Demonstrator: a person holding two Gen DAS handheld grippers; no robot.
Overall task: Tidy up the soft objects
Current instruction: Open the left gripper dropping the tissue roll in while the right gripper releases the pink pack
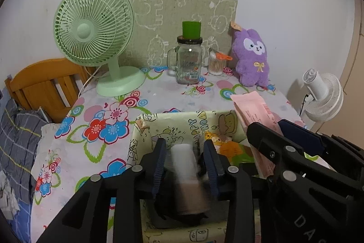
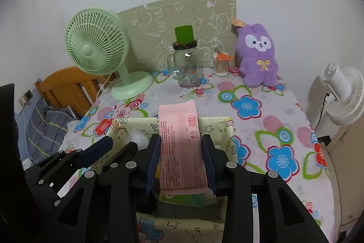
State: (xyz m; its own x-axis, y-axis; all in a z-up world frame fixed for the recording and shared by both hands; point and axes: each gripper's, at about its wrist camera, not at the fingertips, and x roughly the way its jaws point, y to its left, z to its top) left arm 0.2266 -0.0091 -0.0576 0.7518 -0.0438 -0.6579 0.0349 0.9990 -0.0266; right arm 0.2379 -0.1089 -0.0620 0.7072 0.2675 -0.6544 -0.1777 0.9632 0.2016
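Observation:
A pale green cartoon-print fabric basket sits on the floral table; it also shows in the right wrist view. My left gripper is over the basket with its jaws apart around a blurred white roll; whether it grips the roll is unclear. My right gripper is shut on a pink soft pack, held over the basket; the pack also shows in the left wrist view. A purple plush rabbit stands at the back right, also in the right wrist view.
A green desk fan stands at the back left. A glass jar mug with a green cup on top and a cotton swab tub stand by the back board. A white fan stands off the right edge. A bed lies left.

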